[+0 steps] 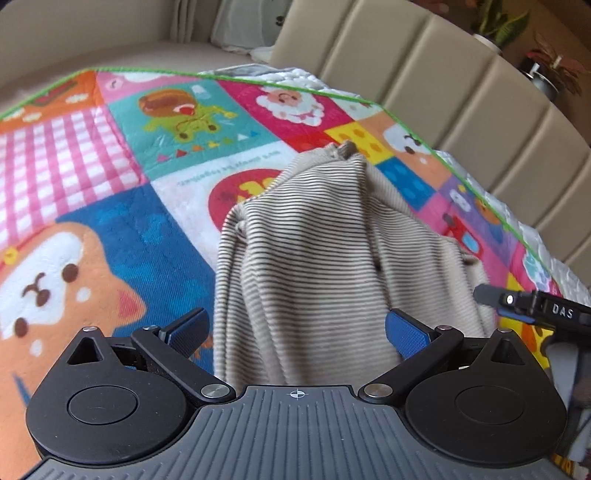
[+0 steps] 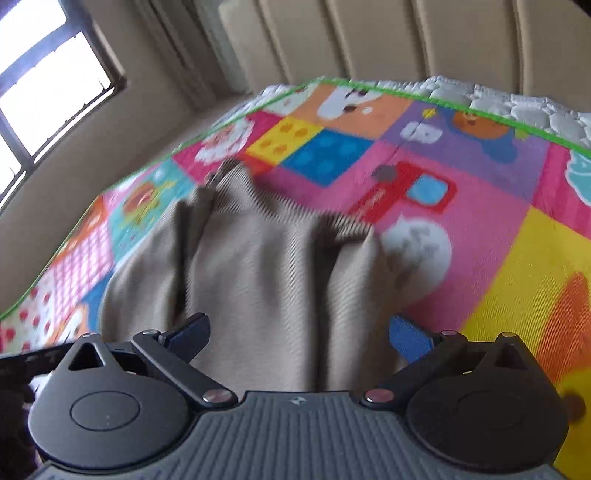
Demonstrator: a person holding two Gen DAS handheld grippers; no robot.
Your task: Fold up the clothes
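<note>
Lying bunched on a colourful cartoon-patchwork play mat [image 1: 110, 206], the beige garment with thin dark stripes [image 1: 317, 251] ran from the mat's far squares down between both tools; the left tool [image 1: 297, 332] stood with its blue-padded fingers [image 1: 404, 332] spread wide on either side of the cloth, and the right tool [image 2: 299, 332] was likewise spread apart over the blurred fabric, beside a padded beige headboard [image 1: 424, 62]

One striped garment [image 1: 314, 258] lies on one patchwork blanket [image 1: 110, 221]. Two grippers: left [image 1: 295, 332], right [image 2: 299, 334]. Two potted plants [image 1: 502, 26] stand behind
</note>
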